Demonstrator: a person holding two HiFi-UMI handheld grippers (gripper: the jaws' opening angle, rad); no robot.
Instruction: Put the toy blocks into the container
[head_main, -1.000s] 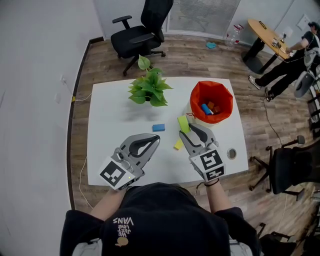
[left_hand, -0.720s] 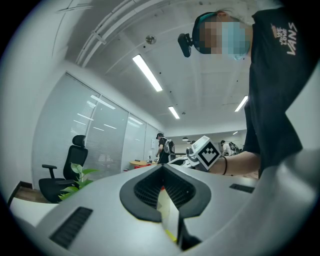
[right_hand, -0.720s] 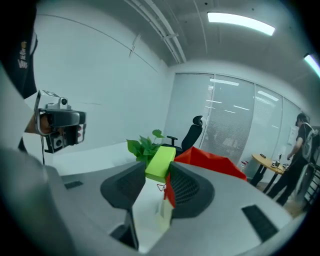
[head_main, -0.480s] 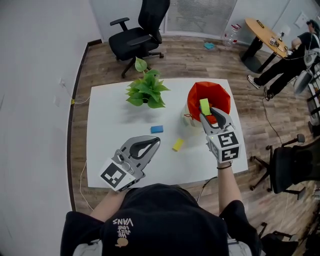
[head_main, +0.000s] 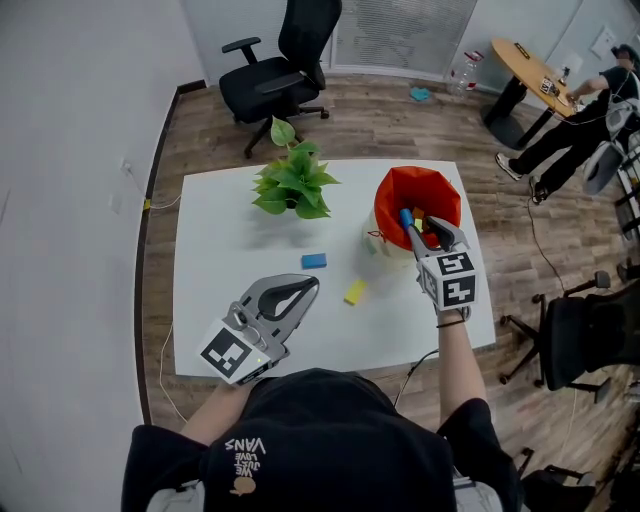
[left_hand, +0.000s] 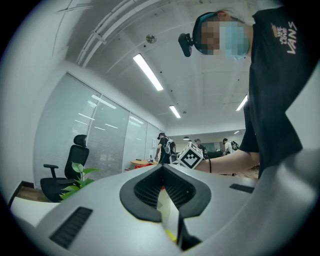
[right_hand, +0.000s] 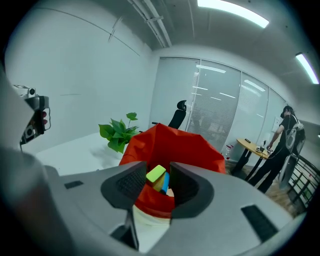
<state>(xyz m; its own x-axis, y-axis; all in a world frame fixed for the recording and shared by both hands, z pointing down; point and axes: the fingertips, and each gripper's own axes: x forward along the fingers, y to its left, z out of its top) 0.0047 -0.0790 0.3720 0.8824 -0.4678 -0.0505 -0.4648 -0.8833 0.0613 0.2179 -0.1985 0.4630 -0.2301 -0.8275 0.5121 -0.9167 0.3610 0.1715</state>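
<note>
- The lime-green rectangular toy block (right_hand: 156, 173) I am carrying sits tilted between the pads of my right gripper (right_hand: 158, 165). It hangs right over the mouth of the red, soft-sided container (head_main: 388, 198).
- The right gripper's jaws are clamped on the lime-green block. They stand roughly halfway apart around it and have just been closing a touch.
- That gripper slants down across the container's near rim, with its marker cube on my side.
- Inside the container I see a blue stick-shaped block (head_main: 406, 218) just past the lime-green one, with orange and red pieces beside it.
- The container stands at the right end of the white rectangular table (head_main: 220, 250).
- A flat blue block (head_main: 314, 260) lies on the tabletop, well to the left of the container.
- A small yellow block (head_main: 354, 291) lies left of the container too, closer to it and nearer to me than the flat blue block.
- My left gripper (head_main: 314, 282) hangs farther left of the container than the yellow block, over the table's near part. It is held level with its jaws together.
- A green leafy potted plant (head_main: 290, 182) stands on the table left of the container, toward the far edge.
- A black office chair (head_main: 285, 60) stands on the wood-plank floor beyond the table, up and left of the container.
</note>
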